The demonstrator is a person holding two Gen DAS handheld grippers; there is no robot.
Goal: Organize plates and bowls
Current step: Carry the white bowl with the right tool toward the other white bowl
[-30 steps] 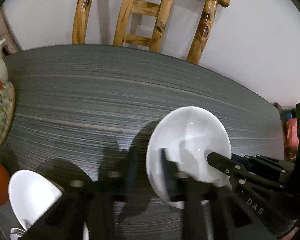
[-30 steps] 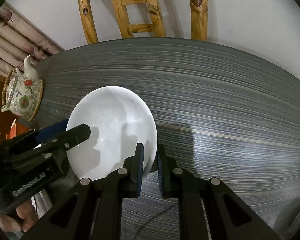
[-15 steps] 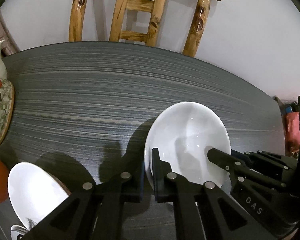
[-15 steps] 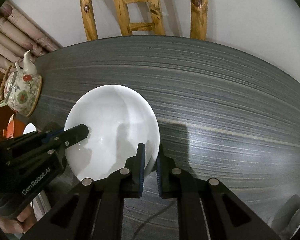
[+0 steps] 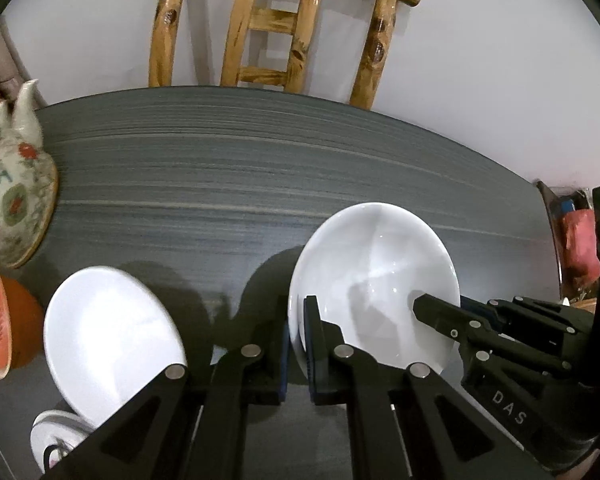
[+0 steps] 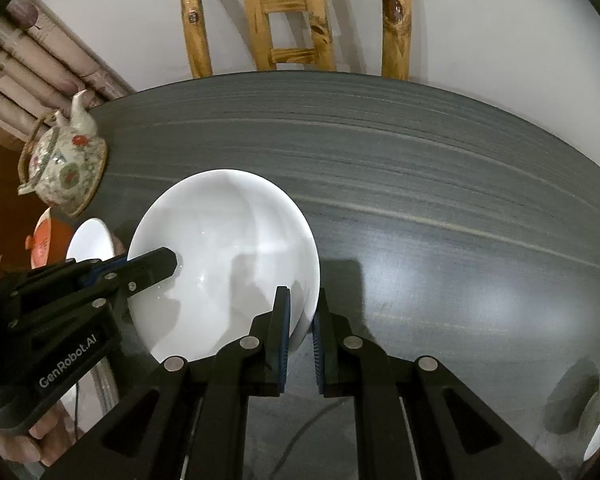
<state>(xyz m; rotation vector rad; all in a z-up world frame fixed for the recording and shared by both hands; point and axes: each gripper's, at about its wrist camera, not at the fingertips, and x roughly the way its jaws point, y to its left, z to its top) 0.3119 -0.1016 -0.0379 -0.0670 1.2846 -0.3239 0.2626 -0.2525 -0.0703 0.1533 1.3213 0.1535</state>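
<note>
Both the left tool and the right tool, clenched on the white bowl's rim, have lifted it off the counter, ready for stacking

White bowl — floral teapot

Left gripper: pointing steeply down, jaws clamped on the white bowl's left rim.
Right gripper: pointing steeply down, jaws clamped on the opposite rim.
</note>
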